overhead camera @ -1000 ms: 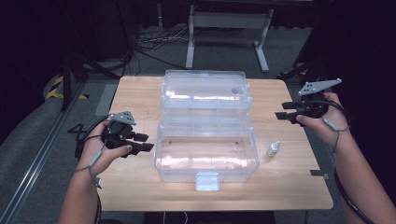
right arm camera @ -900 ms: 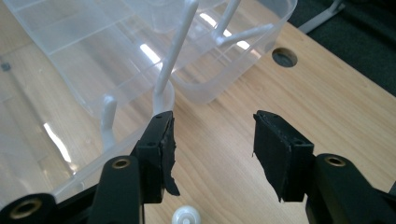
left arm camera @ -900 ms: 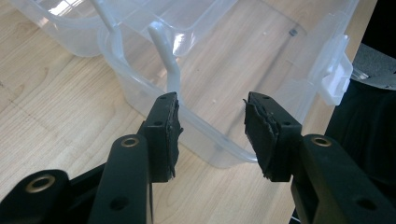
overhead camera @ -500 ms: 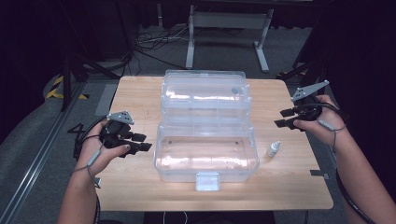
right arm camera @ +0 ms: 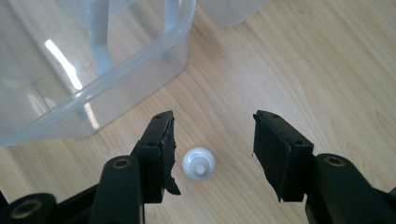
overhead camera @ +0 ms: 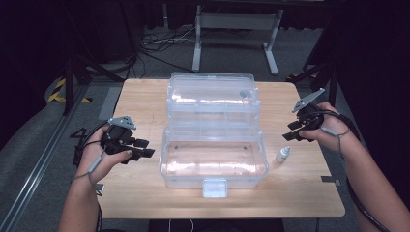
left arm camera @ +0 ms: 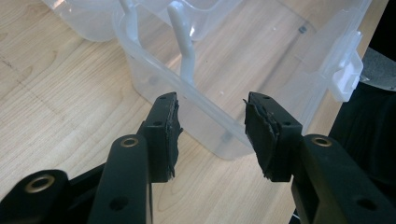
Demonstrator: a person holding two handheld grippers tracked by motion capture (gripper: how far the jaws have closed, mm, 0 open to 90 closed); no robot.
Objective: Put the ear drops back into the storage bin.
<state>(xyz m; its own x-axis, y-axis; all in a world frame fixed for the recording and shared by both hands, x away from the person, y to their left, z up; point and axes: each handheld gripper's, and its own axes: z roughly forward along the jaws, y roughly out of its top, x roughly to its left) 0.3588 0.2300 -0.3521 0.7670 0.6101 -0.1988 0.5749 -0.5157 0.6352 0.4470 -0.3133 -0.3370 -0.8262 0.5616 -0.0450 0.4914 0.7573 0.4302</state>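
Both grippers gape empty — right gripper (right arm camera: 212, 140) over the upright dropper bottle (right arm camera: 199, 163) — one off-centre squeeze could topple it.

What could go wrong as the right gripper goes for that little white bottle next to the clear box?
The small white bottle stands upright on the table, nearer one jaw of the open right gripper; that jaw may well tip it before the other arrives. It also stands close to the clear box, so a knocked bottle might roll against the wall or off the table.
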